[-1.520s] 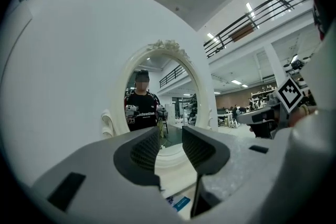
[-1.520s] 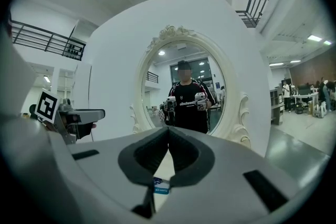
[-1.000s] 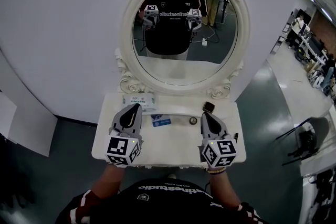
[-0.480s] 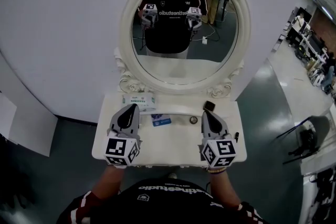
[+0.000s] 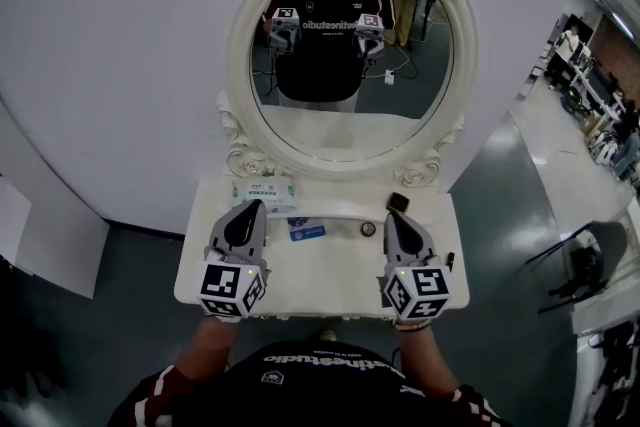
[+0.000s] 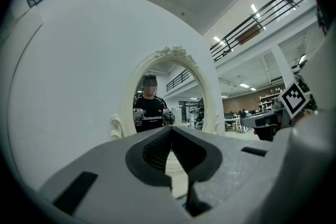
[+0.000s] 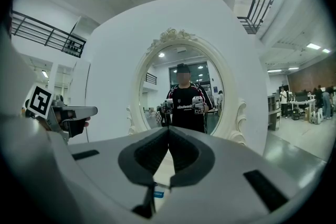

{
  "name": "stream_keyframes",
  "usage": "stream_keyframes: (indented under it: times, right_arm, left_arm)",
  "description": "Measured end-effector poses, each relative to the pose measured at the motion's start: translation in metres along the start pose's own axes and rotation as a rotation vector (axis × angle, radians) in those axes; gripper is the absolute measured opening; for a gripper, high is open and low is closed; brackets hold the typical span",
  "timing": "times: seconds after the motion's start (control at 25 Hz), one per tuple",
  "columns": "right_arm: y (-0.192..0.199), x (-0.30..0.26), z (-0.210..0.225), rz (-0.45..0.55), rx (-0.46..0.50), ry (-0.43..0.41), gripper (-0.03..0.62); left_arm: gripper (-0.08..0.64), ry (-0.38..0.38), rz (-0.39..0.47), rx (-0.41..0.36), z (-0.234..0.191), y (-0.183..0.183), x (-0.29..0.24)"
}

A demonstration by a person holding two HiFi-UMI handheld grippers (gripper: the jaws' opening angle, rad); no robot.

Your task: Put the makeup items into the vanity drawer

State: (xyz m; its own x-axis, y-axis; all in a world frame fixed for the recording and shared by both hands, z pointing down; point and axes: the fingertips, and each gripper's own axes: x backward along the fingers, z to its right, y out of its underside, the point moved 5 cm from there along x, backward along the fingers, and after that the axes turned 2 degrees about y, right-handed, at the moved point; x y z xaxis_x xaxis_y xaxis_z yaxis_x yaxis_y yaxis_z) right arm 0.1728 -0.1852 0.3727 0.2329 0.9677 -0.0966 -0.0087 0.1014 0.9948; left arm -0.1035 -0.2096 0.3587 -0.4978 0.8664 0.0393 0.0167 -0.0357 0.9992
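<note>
On the white vanity top [image 5: 340, 260] lie a white and green packet [image 5: 264, 192], a small blue and white pack [image 5: 306, 231], a little round pot [image 5: 368, 229], a dark square compact [image 5: 398, 203] and a thin dark stick [image 5: 449, 261] at the right edge. My left gripper [image 5: 256, 205] hovers over the left half, shut with nothing in it [image 6: 170, 128]. Just in front of the compact, my right gripper [image 5: 389, 214] is also shut and empty [image 7: 168, 127]. The drawer front is hidden below the table's near edge.
An oval mirror [image 5: 350, 45] in an ornate white frame stands at the back of the table and reflects the person and both grippers. A white wall [image 5: 120, 65] is behind it. Dark green floor [image 5: 500, 215] lies to either side.
The left gripper has drifted a touch to the left. The right gripper and the items on the table have not moved.
</note>
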Motion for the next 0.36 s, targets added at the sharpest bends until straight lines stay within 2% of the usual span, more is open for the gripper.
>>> stream_keyframes:
  times: [0.36]
  right_arm:
    - [-0.0017,0.0031,-0.0006,0.0,0.0,-0.002,-0.009]
  left_arm:
    - [0.006,0.001,0.002,-0.003,0.0024,-0.0029,0.0021]
